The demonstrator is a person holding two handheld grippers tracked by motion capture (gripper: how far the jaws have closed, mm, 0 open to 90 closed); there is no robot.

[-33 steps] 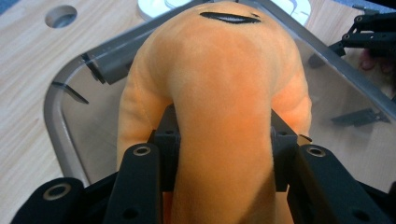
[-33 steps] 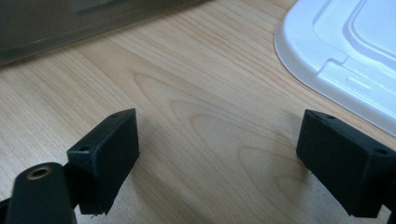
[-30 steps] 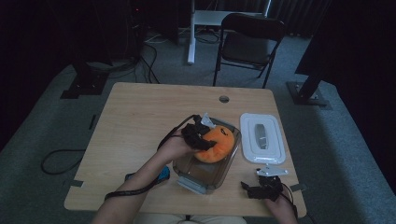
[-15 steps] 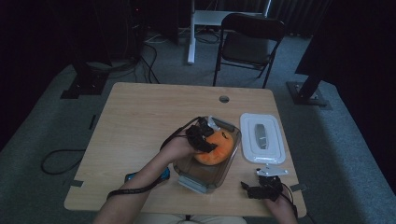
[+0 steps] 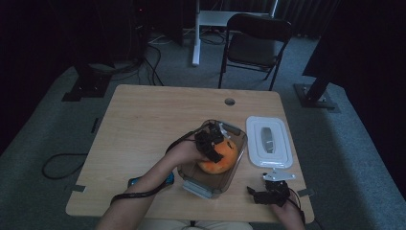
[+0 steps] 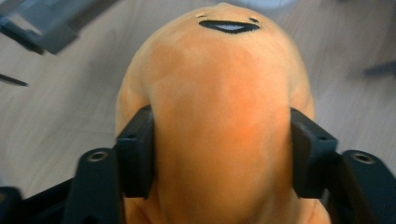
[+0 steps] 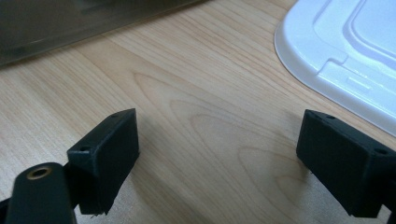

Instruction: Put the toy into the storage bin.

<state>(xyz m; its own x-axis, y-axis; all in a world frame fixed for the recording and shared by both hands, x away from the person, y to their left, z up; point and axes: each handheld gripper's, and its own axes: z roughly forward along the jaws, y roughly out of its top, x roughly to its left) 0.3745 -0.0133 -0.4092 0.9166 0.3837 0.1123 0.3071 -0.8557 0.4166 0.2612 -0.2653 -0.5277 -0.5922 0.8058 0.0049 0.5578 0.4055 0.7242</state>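
A: Step? Left hand-held gripper (image 5: 214,143) is clamped on the orange plush toy (image 6: 219,116), a jaw on each flank, holding it inside the clear container (image 5: 235,165).
B: Looks like loading the toy. I'd guess next it releases and lifts out. Right one?
A: Right hand-held gripper (image 7: 219,158) rests on the counter (image 7: 187,107), jaws apart, empty.
B: Around it?
A: White lid (image 7: 345,51) just ahead-right, container wall ahead-left. Walls crowd the left gripper's exit.
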